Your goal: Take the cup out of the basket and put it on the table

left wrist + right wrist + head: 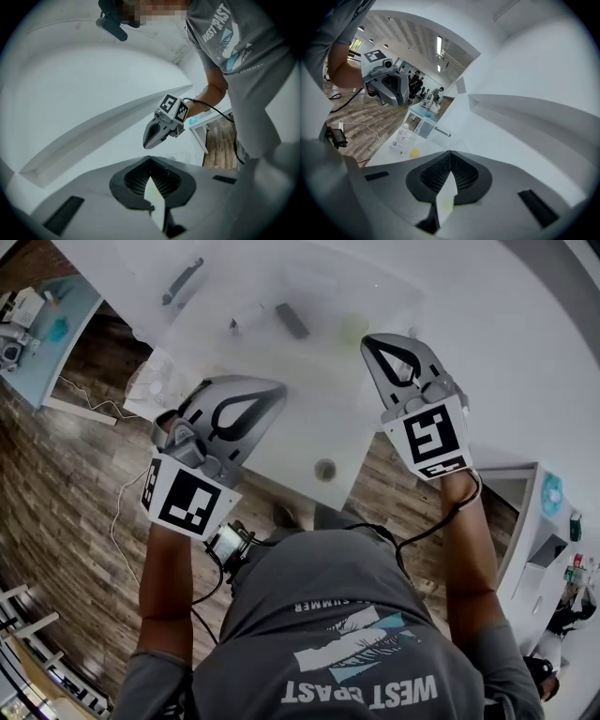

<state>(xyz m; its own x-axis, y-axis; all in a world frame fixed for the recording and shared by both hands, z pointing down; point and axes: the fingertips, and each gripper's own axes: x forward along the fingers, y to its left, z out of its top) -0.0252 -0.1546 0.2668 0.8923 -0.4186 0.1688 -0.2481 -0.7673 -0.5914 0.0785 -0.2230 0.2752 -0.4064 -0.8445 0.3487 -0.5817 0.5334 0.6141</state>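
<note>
I cannot make out a basket in any view. A small pale yellow thing (352,329) lies on the white table (300,437); it shows as a yellow blob (414,152) in the right gripper view, too small to tell whether it is the cup. My left gripper (279,390) hovers over the table's near left part, jaws shut with nothing between them (150,160). My right gripper (367,339) hangs further out on the right, also shut and empty (450,153). Each shows in the other's view: the right gripper (146,144) and the left gripper (401,103).
On the far part of the table lie a dark bar (292,320), a white object (248,315) and a grey tool (183,279). A clear bottle (404,136) stands at the table's left edge. A round hole (325,469) sits near the front edge. Wooden floor surrounds the table.
</note>
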